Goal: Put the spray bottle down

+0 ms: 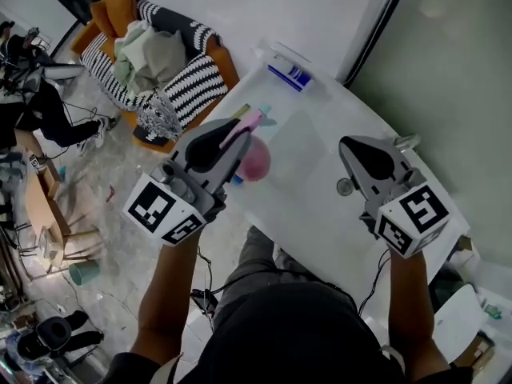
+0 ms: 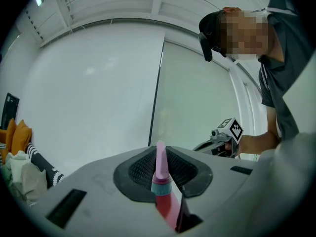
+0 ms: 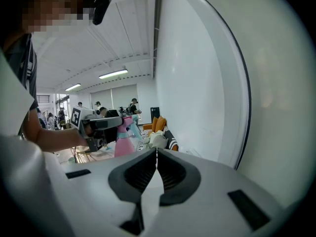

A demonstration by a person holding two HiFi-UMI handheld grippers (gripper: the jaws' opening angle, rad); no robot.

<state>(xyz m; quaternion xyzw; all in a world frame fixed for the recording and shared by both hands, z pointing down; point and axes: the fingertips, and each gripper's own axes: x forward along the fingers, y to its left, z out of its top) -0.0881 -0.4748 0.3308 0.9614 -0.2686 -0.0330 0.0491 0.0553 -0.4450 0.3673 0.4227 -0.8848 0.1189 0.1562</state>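
Observation:
A pink spray bottle point(image 1: 256, 160) with a pale pink head and teal collar hangs over the left part of the white table point(image 1: 320, 134). My left gripper point(image 1: 234, 144) is shut on its neck. In the left gripper view the bottle point(image 2: 163, 191) stands upright between the pads, its head poking above them. The right gripper view shows the same bottle point(image 3: 123, 143) from the side, above the table. My right gripper point(image 1: 357, 154) hovers over the table's right side, shut with nothing in it point(image 3: 157, 156).
A white box with a blue label point(image 1: 290, 69) lies at the table's far end. A small round object point(image 1: 345, 186) sits near my right gripper. A sofa with striped cushions and clothes point(image 1: 160, 62) stands left of the table. A white wall runs beyond the far edge.

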